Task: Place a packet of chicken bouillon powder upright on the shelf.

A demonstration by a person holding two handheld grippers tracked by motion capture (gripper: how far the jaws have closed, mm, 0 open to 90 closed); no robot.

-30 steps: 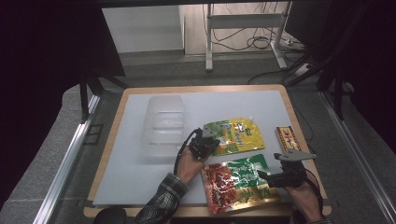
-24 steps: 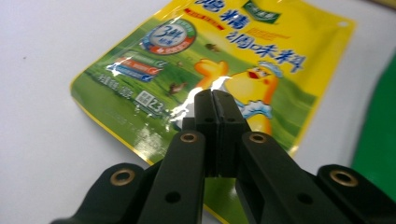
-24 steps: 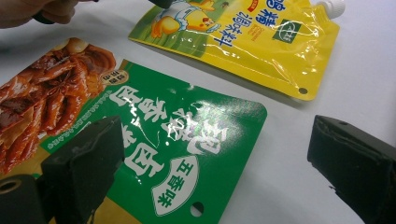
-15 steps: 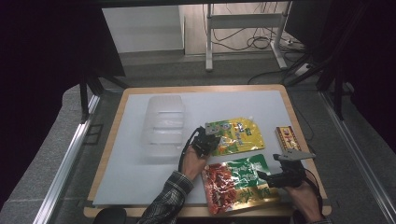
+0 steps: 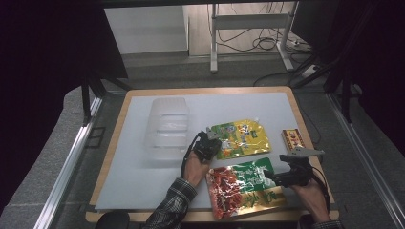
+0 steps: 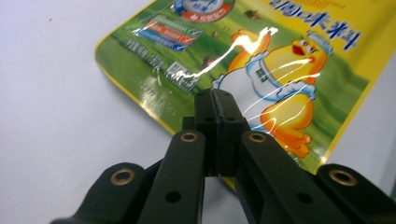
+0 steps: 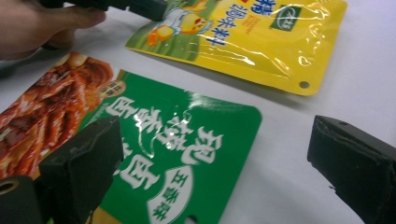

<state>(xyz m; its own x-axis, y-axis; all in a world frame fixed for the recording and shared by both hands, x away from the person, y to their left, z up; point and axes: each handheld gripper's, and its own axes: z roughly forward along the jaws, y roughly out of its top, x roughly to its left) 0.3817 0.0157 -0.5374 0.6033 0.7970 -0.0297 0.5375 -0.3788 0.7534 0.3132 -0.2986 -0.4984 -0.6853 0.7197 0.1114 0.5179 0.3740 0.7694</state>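
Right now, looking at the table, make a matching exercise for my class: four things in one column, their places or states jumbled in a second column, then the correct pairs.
Things
1. yellow pouch
2. green pouch
3. clear tray
4. small box

Places or states
A. near the table's right edge
B. left of both pouches
C. at the shut left gripper
D. in front of the open right gripper

Pairs: 1-C, 2-D, 3-B, 4-A

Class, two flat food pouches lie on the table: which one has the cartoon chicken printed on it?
The yellow-green pouch, farther from the person; the red-green pouch shows food instead.
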